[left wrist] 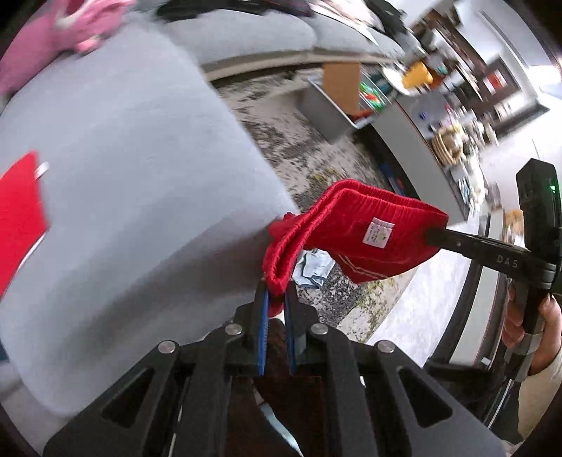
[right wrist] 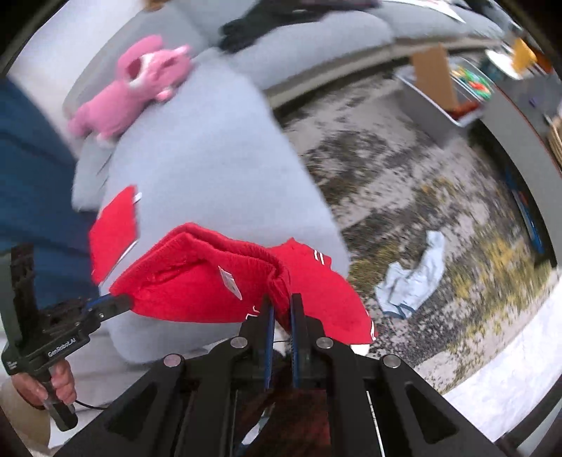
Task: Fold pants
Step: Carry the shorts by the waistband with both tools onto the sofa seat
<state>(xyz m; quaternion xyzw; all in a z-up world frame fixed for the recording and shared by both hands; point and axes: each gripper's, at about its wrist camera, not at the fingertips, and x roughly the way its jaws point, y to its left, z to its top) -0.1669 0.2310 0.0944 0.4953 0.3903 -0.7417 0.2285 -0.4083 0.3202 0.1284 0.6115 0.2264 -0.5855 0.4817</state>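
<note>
Red pants (left wrist: 354,228) with white stripes and a white label hang by their waistband between my two grippers, in the air beside the grey sofa seat (left wrist: 133,197). My left gripper (left wrist: 276,293) is shut on one end of the waistband. My right gripper (right wrist: 281,306) is shut on the other end; it shows in the left wrist view (left wrist: 430,237) too. The left gripper shows in the right wrist view (right wrist: 123,303). Another part of red cloth (right wrist: 114,228) lies on the sofa seat. The pants (right wrist: 217,277) sag between the grippers.
A pink plush toy (right wrist: 130,88) lies on the sofa. A light blue cloth (right wrist: 414,277) lies on the patterned rug (right wrist: 404,182). A grey table with a cardboard box (right wrist: 435,75) and clutter stands at the far right. Dark clothing lies on the far sofa (right wrist: 253,24).
</note>
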